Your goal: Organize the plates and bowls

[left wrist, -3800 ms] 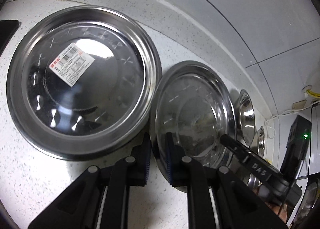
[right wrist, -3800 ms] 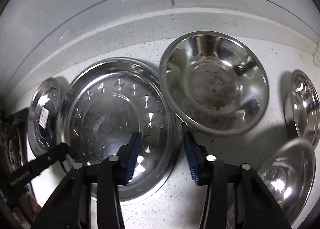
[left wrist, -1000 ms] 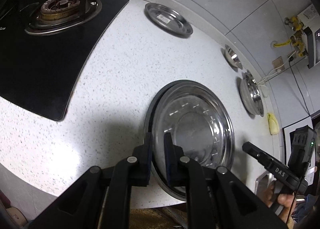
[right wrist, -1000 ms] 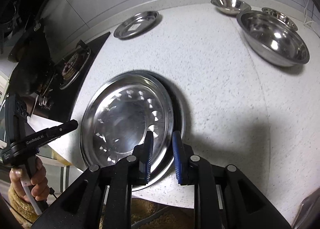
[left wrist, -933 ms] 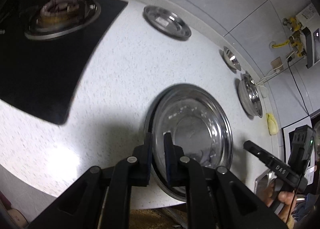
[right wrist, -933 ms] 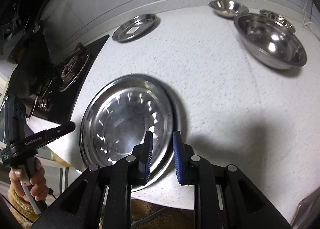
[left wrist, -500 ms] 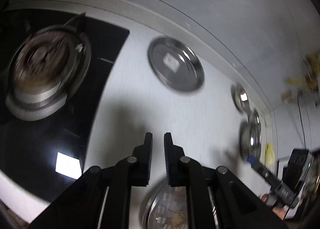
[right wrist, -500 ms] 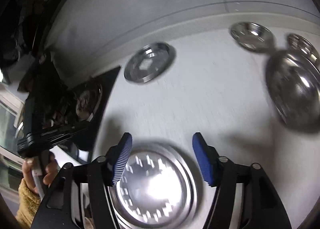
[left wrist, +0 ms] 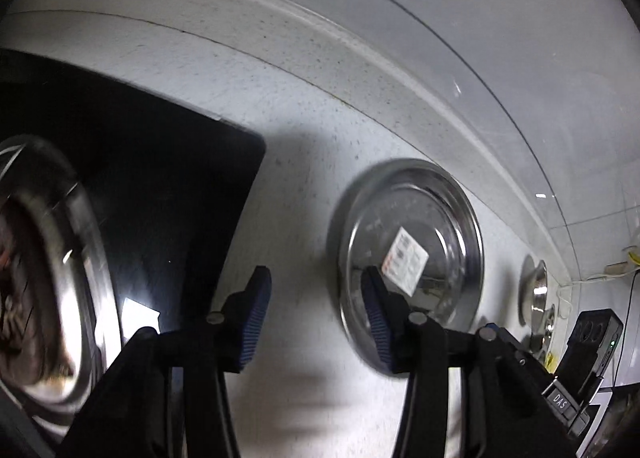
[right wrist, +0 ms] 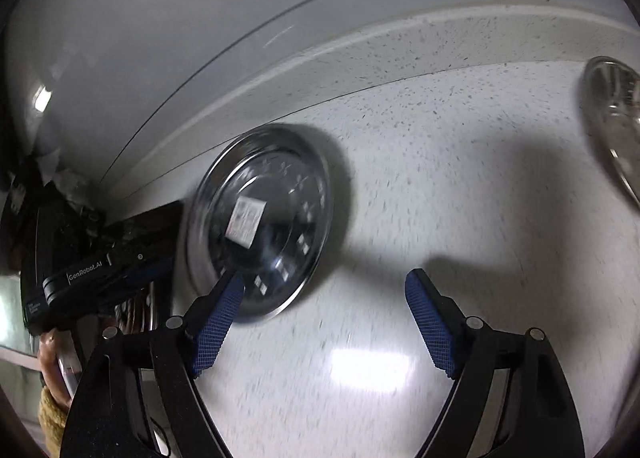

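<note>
A steel plate (left wrist: 412, 254) with a paper label lies flat on the speckled counter (left wrist: 296, 193) near the back wall, beside the black stove (left wrist: 160, 193). The left gripper (left wrist: 316, 318) and right gripper (right wrist: 324, 322) hover over it, jaws opening, nothing between them.

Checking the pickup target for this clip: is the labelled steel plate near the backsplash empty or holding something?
Empty. The steel plate lies flat on the counter with only a paper label stuck inside; nothing else shows in it in either wrist view.
</note>
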### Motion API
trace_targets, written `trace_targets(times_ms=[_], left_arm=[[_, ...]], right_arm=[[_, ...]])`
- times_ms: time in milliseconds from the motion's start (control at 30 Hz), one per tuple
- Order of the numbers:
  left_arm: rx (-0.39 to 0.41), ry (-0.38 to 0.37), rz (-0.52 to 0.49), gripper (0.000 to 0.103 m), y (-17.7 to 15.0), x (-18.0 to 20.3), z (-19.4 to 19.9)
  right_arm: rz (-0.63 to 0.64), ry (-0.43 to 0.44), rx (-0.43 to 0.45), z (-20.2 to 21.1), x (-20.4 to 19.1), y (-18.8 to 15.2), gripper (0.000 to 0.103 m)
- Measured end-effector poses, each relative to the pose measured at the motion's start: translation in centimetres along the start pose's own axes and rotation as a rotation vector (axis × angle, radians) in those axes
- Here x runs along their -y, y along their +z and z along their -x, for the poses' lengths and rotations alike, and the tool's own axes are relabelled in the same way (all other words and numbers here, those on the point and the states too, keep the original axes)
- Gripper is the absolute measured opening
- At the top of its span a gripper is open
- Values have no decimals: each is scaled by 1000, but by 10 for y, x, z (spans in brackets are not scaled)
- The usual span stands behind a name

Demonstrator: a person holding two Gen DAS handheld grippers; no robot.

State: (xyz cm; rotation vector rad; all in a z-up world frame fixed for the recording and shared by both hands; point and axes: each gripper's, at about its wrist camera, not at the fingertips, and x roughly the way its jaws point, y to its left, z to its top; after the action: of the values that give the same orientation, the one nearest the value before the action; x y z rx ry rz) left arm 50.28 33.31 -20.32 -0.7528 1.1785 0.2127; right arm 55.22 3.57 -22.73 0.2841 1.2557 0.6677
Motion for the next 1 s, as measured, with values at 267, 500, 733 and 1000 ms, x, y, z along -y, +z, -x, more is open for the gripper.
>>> trace_targets(times_ms=[267,500,733,1000], left_arm=[[33,-41,-24,45,14,8,-13],[59,-20,-95,8,6,18,-19],[102,-65,-104,7,-7,24,15],[173,-98,-158,7,-38,48,106]], right_arm=[[10,31,29,-20,-5,21,79],[66,-37,15,-33,-19,23,9],[61,-48,68,-14,-31,16,8],[103,-20,146,62,-67,-1,8]])
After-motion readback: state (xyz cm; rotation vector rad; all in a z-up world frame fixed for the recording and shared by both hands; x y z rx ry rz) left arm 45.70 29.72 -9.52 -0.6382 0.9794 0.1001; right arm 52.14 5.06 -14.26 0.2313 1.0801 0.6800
